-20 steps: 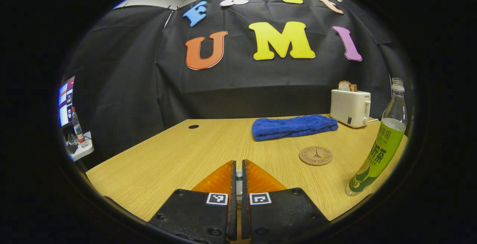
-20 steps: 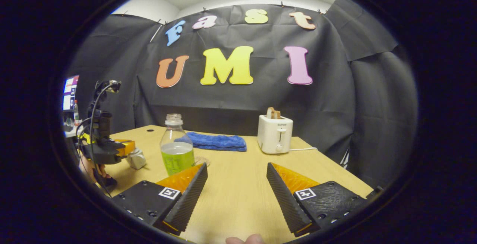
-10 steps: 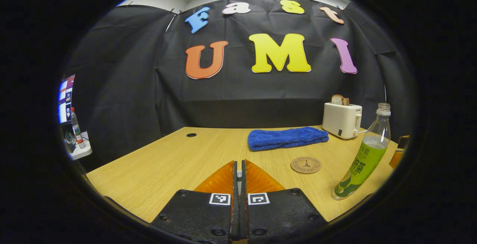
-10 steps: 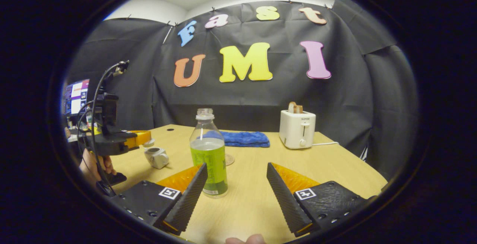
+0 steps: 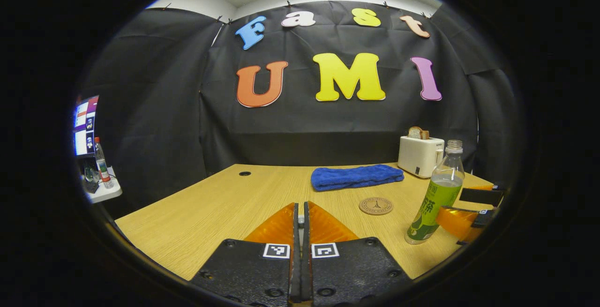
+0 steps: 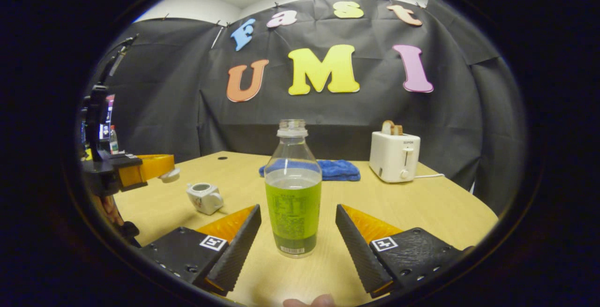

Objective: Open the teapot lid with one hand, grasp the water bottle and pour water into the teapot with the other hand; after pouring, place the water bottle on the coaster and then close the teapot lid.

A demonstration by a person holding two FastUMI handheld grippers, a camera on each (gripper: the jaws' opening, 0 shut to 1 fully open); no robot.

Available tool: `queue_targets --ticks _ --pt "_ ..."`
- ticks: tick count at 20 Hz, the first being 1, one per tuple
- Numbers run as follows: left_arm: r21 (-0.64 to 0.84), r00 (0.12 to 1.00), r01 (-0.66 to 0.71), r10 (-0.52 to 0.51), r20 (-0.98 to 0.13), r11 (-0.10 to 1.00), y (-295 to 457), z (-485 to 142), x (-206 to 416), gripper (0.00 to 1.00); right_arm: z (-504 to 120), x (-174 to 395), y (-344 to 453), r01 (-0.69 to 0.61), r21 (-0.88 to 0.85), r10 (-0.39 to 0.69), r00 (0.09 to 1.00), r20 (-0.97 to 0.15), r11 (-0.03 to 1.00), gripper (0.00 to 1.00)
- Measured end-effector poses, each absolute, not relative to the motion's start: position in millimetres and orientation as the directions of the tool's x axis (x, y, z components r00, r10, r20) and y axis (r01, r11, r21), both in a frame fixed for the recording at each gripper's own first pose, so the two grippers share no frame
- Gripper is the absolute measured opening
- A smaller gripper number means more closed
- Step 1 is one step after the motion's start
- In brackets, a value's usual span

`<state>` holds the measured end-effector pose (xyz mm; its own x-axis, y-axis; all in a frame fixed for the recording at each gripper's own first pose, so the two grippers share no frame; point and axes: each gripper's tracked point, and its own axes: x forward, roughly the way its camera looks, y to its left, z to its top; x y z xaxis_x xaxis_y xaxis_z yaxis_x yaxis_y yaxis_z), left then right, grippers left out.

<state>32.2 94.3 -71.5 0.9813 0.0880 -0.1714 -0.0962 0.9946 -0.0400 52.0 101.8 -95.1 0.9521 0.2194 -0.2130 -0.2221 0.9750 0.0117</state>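
A clear bottle (image 6: 293, 194) with a green label, no cap and part full stands upright in the gap between the fingers of my open right gripper (image 6: 296, 211), touching neither. To its left a small white teapot (image 6: 204, 198) sits on the table with its top open. My left gripper (image 6: 157, 168) hovers up and to the left of the pot, shut on the white teapot lid (image 6: 169, 175). In the left gripper view my left gripper (image 5: 300, 204) is shut, the bottle (image 5: 436, 199) stands at the right beside my right gripper (image 5: 468, 208), and the round coaster (image 5: 376, 205) lies just left of the bottle.
A folded blue towel (image 5: 356, 177) and a white toaster (image 5: 418, 155) with toast stand at the back of the wooden table (image 5: 225, 204). A person's hand (image 6: 110, 206) holds the left gripper. A monitor (image 5: 84, 124) and shelf are off the table's left side.
My right gripper has swung and moved in, so the bottle now stands centred between its open fingers. My left gripper has lifted higher with the lid, away from the teapot.
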Motion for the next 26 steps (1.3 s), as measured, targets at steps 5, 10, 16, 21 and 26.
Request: queue_targets --ticks 5,10,16,21,26 --pt "-0.041 0.979 -0.110 0.101 -0.177 0.993 106.2 -74.4 23.8 0.02 -100.9 65.7 104.7 -0.186 0.002 0.182 0.958 -0.223 0.983 0.96" --pt "-0.055 0.976 -0.125 0.112 -0.188 0.991 120.5 -82.5 21.2 0.03 -99.0 75.0 105.6 -0.155 -0.015 0.148 0.963 -0.224 0.988 0.76" --pt "-0.078 0.984 -0.106 0.093 -0.155 0.991 131.8 -72.3 27.5 0.02 -82.3 99.4 115.6 -0.250 -0.267 0.185 0.951 -0.246 0.931 0.75" --pt "-0.082 0.988 -0.078 0.066 -0.137 0.994 140.9 -64.2 32.8 0.02 -80.5 124.2 122.5 -0.320 -0.502 0.163 0.929 -0.332 0.804 0.72" --pt "-0.085 0.989 -0.045 0.033 -0.141 0.995 146.5 -69.4 39.5 0.03 -84.3 141.3 140.6 -0.376 -0.688 0.154 0.919 -0.363 0.620 0.72"
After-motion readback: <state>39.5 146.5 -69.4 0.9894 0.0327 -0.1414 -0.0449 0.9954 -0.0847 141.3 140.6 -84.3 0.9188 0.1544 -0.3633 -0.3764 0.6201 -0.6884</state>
